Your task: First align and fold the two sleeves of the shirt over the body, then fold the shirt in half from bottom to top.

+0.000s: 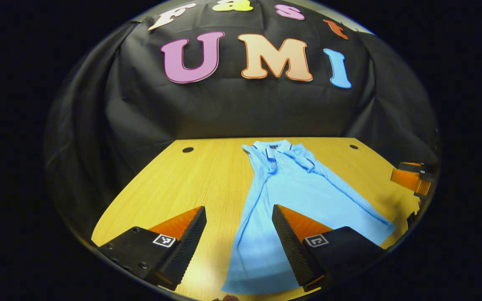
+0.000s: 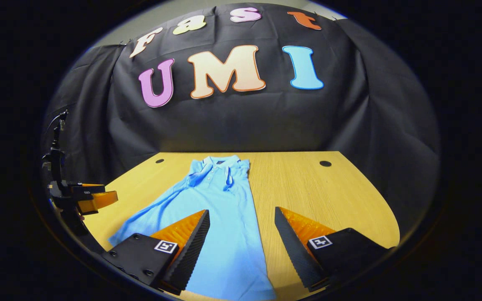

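Observation:
A light blue polo shirt point(image 1: 299, 188) lies flat on the wooden table point(image 1: 190, 179), collar at the far end and hem near me. Both short sleeves look folded in over the chest. My left gripper point(image 1: 238, 209) is open above the hem end, with the shirt's left edge running between its fingers. In the right gripper view the shirt point(image 2: 220, 200) spreads to the left, and my right gripper point(image 2: 241, 211) is open over its right edge near the hem. Each gripper also shows from the side in the other's view: the right gripper point(image 1: 404, 177) and the left gripper point(image 2: 103, 198).
Black cloth walls close the booth behind and beside the table point(image 2: 316, 196). Two small dark holes point(image 1: 187, 149) point(image 1: 353, 146) sit near the table's far corners. Bare wood lies on both sides of the shirt.

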Demonstrator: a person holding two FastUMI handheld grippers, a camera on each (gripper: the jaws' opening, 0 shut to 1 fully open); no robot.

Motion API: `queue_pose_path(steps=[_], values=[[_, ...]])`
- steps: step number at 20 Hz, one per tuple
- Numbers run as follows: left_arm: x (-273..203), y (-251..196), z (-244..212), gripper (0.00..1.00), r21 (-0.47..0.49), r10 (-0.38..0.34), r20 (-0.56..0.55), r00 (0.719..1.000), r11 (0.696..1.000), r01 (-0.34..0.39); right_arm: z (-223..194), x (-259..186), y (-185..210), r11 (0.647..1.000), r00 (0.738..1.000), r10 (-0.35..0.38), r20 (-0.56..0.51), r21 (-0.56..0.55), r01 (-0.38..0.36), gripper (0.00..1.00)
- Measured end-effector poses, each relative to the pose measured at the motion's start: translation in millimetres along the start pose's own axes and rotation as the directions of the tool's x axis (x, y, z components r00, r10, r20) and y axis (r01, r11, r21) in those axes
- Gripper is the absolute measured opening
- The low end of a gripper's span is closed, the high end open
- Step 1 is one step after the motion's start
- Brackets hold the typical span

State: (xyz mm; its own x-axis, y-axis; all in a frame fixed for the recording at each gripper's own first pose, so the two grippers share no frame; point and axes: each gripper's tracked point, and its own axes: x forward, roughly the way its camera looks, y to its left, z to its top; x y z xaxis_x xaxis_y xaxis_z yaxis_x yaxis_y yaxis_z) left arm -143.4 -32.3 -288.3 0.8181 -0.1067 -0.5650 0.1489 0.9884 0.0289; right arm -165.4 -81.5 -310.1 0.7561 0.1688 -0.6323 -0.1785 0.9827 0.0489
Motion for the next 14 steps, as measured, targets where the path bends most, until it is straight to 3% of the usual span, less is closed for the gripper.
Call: queue_pose_path(steps=[8,9,13,14], values=[[-27.1,-9.6,-79.8,0.96,0.036,-0.028,-0.112,0.993,0.999,0.033,-70.4,-35.4,-9.2,0.999,0.994,-0.036,-0.102,-0.016,0.035,0.98],[-31.1,-12.8,-87.4,0.95,0.033,-0.037,-0.123,0.992,0.999,0.041,-78.4,-37.4,-10.1,0.999,0.993,-0.040,-0.113,-0.018,0.038,0.94],[-37.0,-18.0,-112.4,0.95,0.049,-0.050,-0.155,0.987,0.997,0.058,-108.7,-44.8,-12.7,0.998,0.986,-0.053,-0.161,-0.023,0.050,0.98],[-39.0,-20.8,-119.0,0.95,0.057,-0.053,-0.161,0.986,0.996,0.063,-114.5,-45.0,-13.9,0.998,0.984,-0.056,-0.171,-0.026,0.052,0.94]])
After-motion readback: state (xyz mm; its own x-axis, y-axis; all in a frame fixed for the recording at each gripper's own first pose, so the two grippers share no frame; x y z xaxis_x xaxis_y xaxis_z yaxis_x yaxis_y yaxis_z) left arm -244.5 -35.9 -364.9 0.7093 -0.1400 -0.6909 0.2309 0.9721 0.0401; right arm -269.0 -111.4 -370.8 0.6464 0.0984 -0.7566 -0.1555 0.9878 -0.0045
